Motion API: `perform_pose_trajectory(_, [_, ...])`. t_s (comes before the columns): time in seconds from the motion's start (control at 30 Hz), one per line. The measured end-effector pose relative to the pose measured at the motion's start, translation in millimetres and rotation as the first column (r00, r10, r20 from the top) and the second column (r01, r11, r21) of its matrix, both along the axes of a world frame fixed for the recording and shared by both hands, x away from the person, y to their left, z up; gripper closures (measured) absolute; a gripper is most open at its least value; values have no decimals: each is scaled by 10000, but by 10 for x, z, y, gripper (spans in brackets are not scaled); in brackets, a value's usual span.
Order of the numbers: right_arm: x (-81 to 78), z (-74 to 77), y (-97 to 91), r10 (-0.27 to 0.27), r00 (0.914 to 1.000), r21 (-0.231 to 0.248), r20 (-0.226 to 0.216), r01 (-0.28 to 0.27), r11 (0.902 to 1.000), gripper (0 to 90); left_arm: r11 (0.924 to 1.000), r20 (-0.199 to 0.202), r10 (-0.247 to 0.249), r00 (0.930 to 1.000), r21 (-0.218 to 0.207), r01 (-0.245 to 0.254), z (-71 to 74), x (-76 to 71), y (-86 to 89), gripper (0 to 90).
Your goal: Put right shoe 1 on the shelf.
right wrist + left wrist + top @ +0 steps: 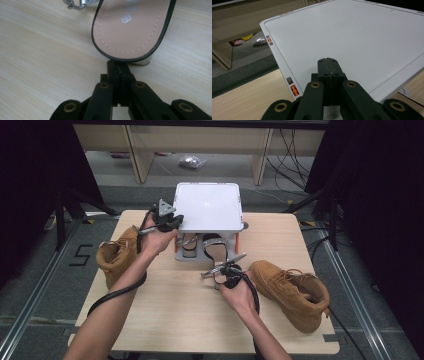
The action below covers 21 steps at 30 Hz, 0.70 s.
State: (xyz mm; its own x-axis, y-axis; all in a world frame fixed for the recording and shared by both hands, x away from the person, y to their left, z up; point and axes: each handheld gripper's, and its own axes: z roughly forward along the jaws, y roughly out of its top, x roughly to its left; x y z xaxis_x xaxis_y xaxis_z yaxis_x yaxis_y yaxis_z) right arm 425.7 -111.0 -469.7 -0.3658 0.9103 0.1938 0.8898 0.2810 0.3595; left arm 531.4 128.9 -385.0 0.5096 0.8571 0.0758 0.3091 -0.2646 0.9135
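Two hand-held grippers work at a light wooden worktop (190, 310); the left hand-held gripper (328, 65) has its jaws pressed together with nothing between them, its tip resting over the near left part of the flat white top of a small two-level shoe rack (207, 207) at the back of the worktop; the right hand-held gripper (118, 67) also has its jaws together and empty, its tip just at the heel end of a sandal (133, 27) with a pink insole and black edging, which lies on the worktop in front of the rack's lower shelf; one tan lace-up boot (117, 255) sits at the left edge, another tan boot (292, 292) lies at the right, well apart.
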Motion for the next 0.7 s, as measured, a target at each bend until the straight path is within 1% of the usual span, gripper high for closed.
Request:
perform_pose_trajectory(0.03, [-4,17,35,-354,9986,-143,-382,349,9993,900,10000,2,3,10000,-8,-3,0,0,-1,897])
perform_pose_trajectory(0.07, [0,13,48,-232,9991,36,-364,234,9997,900,10000,5,4,10000,1,-4,0,0,-1,897])
perform_pose_trajectory(0.1, [8,15,57,-174,9994,23,-311,175,9998,900,10000,6,3,10000,4,-3,0,0,-1,897])
perform_pose_trajectory(0.13, [18,13,57,8,9998,6,-202,-8,10000,900,10000,4,5,10000,-4,-5,-1,0,-2,897])
perform_pose_trajectory(0.17, [21,15,75,-172,9993,8,-318,172,9999,900,10000,9,5,10000,-11,-5,-1,0,-2,897])
perform_pose_trajectory(0.2, [27,19,82,-128,9995,-19,-295,128,9999,900,10000,11,6,10000,1,-6,-2,-1,-2,897])
perform_pose_trajectory(0.23, [38,13,101,-202,9992,47,-342,203,9998,900,10000,16,6,10000,7,-6,-2,-1,-4,897])
perform_pose_trajectory(0.27, [53,3,92,134,9999,32,17,-134,9999,900,10000,12,3,10000,16,-3,-1,-1,-5,897])
perform_pose_trajectory(0.3, [44,25,122,-197,9993,106,-313,201,9997,900,10000,9,7,10000,-13,-7,-2,0,-5,897])
perform_pose_trajectory(0.33, [54,28,124,-29,9998,66,-192,30,10000,900,10000,10,5,10000,-23,-5,-2,1,-5,897])
perform_pose_trajectory(0.4, [62,44,150,-177,9996,155,-237,180,9997,900,10000,11,6,10000,-4,-6,-2,0,-7,897])
perform_pose_trajectory(0.43, [77,41,152,-100,9999,170,-132,102,9998,900,10000,9,10,10000,-10,-10,-2,0,-7,897])
perform_pose_trajectory(0.47, [97,31,145,89,9999,142,75,-90,9999,900,10000,11,13,10000,-31,-13,-3,0,-8,897])
perform_pose_trajectory(0.5, [99,46,165,-206,9996,126,-170,208,9997,900,10000,14,13,10000,-32,-13,-5,0,-10,897])
perform_pose_trajectory(0.53, [124,30,152,154,9995,111,266,-157,9998,900,10000,19,15,10000,-11,-15,-4,-1,-12,897])
perform_pose_trajectory(0.57, [116,57,185,-186,9998,179,-106,188,9997,900,10000,20,15,10000,-15,-15,-4,0,-13,897])
perform_pose_trajectory(0.63, [144,47,185,15,9999,169,152,-18,9999,900,10000,13,8,10000,-25,-8,-4,0,-13,897])
perform_pose_trajectory(0.7, [146,66,207,-264,9996,99,-61,265,9996,900,10000,7,11,10000,-41,-11,-4,1,-13,897])
